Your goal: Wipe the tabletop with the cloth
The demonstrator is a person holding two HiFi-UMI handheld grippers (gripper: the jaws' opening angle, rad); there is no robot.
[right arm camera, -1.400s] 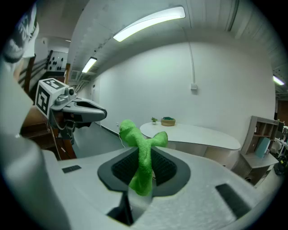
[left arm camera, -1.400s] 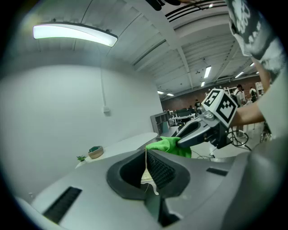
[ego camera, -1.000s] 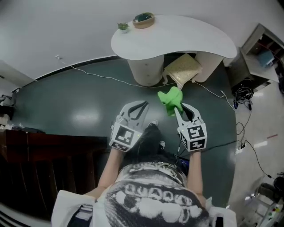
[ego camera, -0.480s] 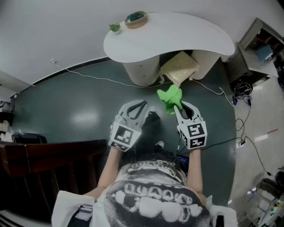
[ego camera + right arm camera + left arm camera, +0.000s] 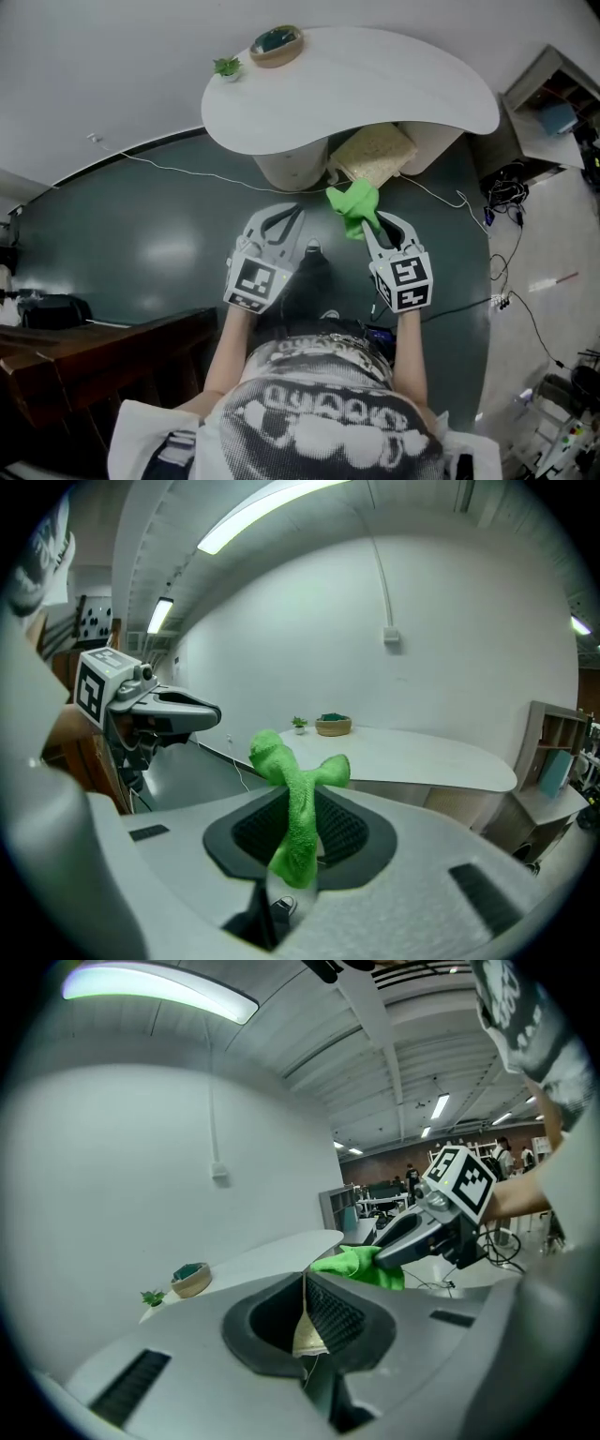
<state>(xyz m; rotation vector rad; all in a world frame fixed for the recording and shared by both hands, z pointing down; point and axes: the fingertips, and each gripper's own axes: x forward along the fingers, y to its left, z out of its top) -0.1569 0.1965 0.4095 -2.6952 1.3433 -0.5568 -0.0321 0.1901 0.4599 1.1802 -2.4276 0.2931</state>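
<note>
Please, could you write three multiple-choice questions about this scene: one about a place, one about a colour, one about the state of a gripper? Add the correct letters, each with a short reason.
1. Where does the round tan bowl stand on the white curved tabletop?
A. at one end, beside the small green plant
B. in the middle
C. at the edge nearest the person

2. What colour is the fluffy cloth?
A. red
B. green
C. white

3. How is the left gripper?
A. shut and empty
B. wide open
C. shut on the cloth

Answers: 1 A, the head view shows bowl and plant together at one end. 2 B, it is bright green in every view. 3 A, its jaws meet with nothing between; the right gripper pinches the cloth.
</note>
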